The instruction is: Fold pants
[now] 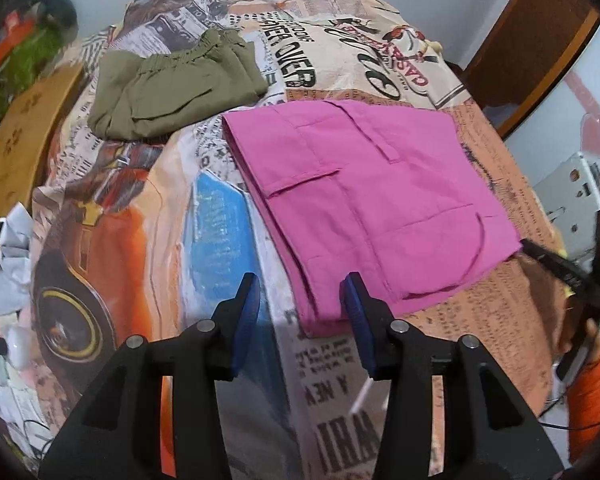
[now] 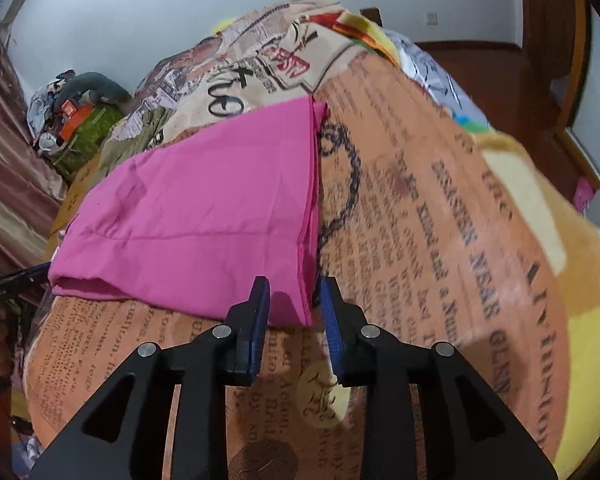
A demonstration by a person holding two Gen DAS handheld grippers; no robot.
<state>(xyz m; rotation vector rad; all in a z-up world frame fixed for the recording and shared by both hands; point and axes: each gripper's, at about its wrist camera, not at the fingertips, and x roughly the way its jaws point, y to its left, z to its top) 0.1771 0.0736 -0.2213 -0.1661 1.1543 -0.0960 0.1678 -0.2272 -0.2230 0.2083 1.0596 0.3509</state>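
Pink pants (image 1: 364,196) lie folded into a flat rectangle on the printed bedspread (image 1: 148,216). My left gripper (image 1: 300,296) is open and empty, with the near left corner of the pants between its blue fingers. My right gripper (image 2: 294,300) is open and empty at the near right corner of the pink pants (image 2: 204,208), fingers on either side of the folded edge. The right gripper also shows at the right edge of the left wrist view (image 1: 568,272).
Folded olive-green pants (image 1: 172,88) lie at the far left of the bed. A brown board (image 1: 24,128) and clutter stand off the left side. A wooden door frame (image 1: 532,48) stands at the right. A yellow blanket (image 2: 560,264) covers the bed's right side.
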